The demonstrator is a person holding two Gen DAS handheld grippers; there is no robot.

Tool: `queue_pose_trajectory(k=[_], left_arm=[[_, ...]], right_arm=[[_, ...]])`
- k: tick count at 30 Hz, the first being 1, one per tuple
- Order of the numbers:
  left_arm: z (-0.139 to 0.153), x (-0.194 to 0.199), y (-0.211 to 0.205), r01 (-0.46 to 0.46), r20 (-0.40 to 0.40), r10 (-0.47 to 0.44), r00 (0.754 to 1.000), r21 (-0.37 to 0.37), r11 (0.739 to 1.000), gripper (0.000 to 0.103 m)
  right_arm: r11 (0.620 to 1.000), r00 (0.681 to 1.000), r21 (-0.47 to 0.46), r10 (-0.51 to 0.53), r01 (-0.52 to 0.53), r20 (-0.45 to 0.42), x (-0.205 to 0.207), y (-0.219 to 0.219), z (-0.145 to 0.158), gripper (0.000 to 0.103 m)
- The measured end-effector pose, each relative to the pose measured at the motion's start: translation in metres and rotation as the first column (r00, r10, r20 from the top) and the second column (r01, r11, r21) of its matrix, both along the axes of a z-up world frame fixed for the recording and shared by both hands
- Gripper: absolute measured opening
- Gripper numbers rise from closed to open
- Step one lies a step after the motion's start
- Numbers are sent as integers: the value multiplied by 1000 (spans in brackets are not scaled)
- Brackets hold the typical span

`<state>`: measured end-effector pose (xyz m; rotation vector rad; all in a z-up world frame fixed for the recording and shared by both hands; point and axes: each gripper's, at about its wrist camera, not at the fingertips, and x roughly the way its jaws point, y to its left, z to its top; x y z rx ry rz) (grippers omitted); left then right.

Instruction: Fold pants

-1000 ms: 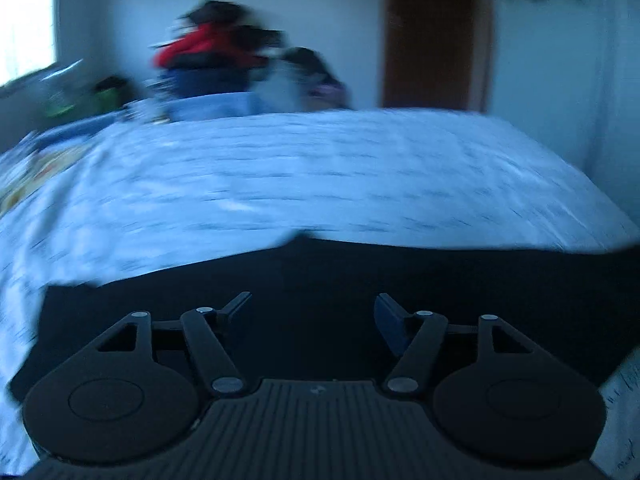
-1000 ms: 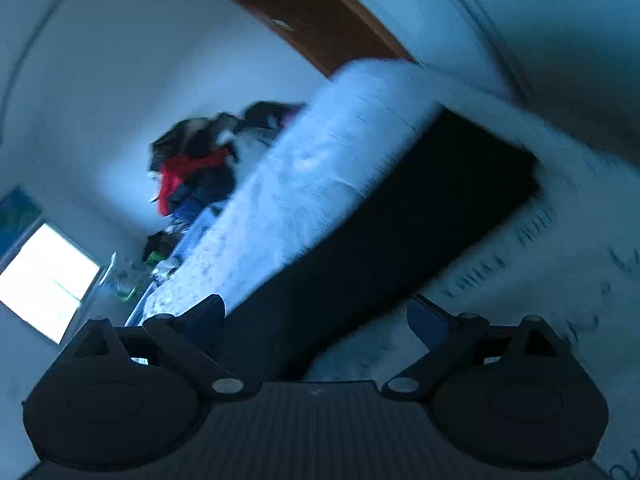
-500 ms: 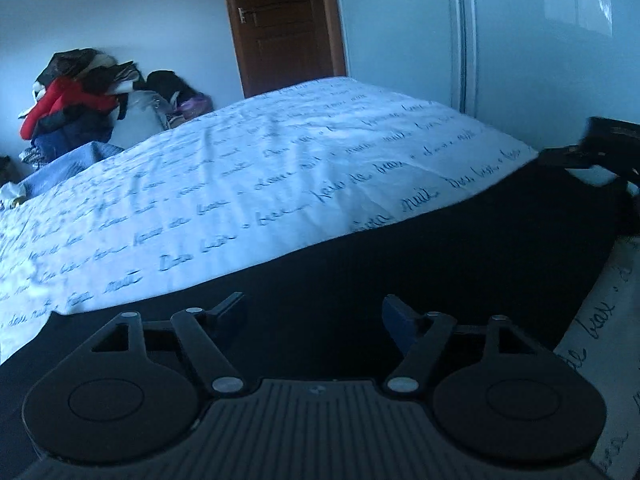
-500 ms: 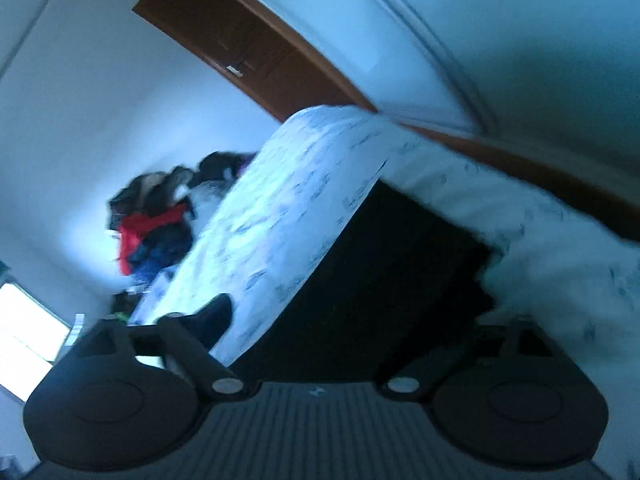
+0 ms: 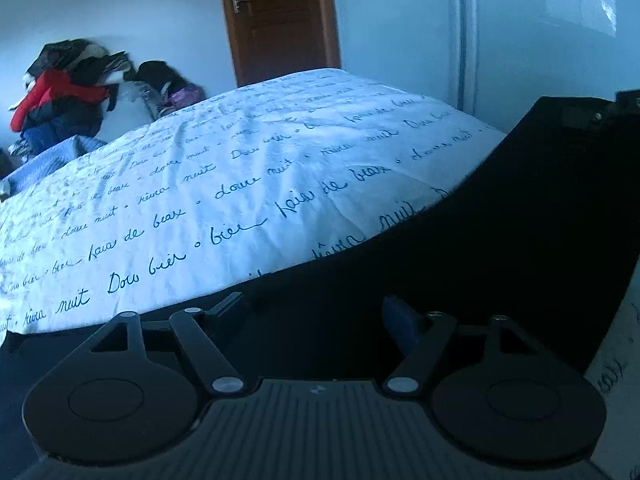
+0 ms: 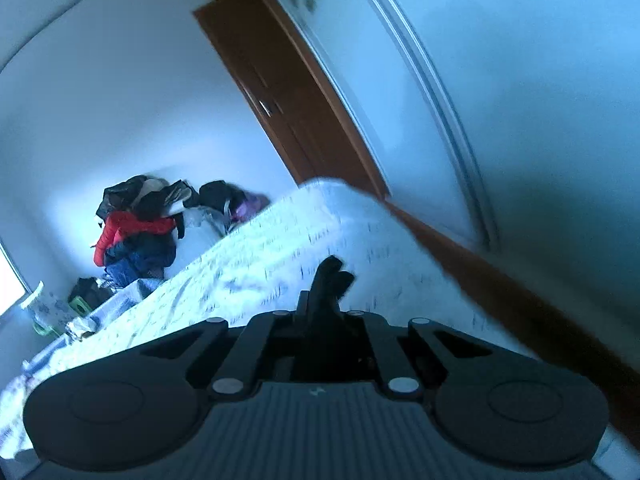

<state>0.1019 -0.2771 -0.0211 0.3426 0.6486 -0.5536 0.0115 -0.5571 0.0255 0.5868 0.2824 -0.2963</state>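
Black pants [image 5: 500, 248] lie along the near edge of a bed with a white script-printed cover [image 5: 256, 184]. My left gripper [image 5: 316, 312] is open low over the pants, jaws wide apart and empty. In the left wrist view the pants' right end rises up to my right gripper [image 5: 624, 108] at the frame's right edge. In the right wrist view my right gripper [image 6: 324, 300] is shut on a bunch of the black pants fabric [image 6: 330, 276], lifted above the bed.
A heap of clothes [image 5: 68, 92] with a red jacket sits at the bed's far end. A brown door [image 5: 280, 20] stands behind it. A white wardrobe wall [image 6: 500, 100] and wooden floor [image 6: 520, 304] run along the right side.
My right gripper has shut on the right end of the pants and lifted it. The left gripper has stayed open over the pants and shifted a little.
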Motion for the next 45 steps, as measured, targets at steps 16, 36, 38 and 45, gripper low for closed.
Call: queue_pose_trajectory(k=[16,36,38,45], left_arm=[[10,-5,6,-9,-9,8,1000,-44,999,83],[11,54,32,-139,-544,-251,801,-576,806,86],[8,55,26,-146,-569,-325,756,-629,763,91],[-3,53,12,-183,-588,-363,723,-669,720,95]], right_arm=[[897,996,441,55,-16,-76,-21,-8,-65,16],[826,933,-507,60,-245,-354,27,113,-23,4],[778,925,-564,57,-277,-376,27,127,-23,4],[638,902,-668,102,-383,-420,25,166,-31,6]])
